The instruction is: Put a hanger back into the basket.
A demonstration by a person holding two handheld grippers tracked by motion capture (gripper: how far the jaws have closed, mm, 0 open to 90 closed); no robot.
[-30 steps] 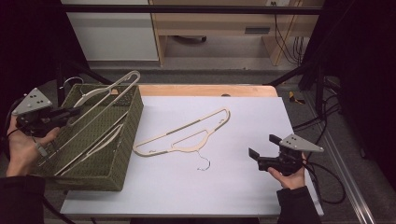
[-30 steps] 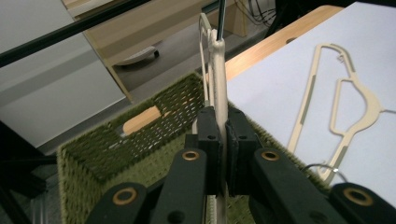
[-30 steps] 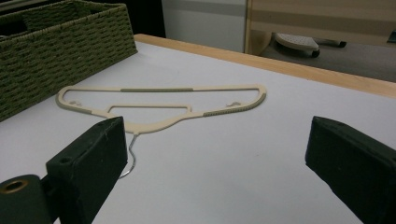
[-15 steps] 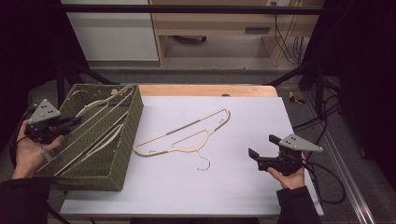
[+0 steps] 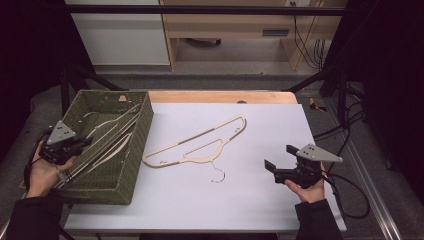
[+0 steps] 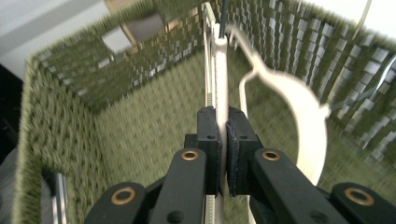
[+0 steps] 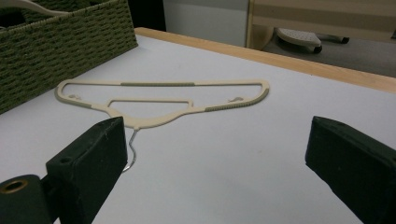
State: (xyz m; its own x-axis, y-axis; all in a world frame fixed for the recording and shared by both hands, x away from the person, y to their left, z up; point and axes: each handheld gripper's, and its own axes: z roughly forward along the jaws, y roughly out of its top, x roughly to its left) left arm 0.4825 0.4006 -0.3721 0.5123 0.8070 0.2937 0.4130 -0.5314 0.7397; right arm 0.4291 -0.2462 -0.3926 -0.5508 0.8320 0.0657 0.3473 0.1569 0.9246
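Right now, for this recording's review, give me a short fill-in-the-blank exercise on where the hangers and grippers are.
1. The left gripper is shut on a cream hanger inside the green woven ____.
2. The other hanger lies flat on the ____ table.
3. The right gripper has its jaws ____, with nothing between them.

Missing words: basket; white; open

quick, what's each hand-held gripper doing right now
left hand-held gripper: closed on a cream hanger inside the basket
right hand-held gripper: open, holding nothing
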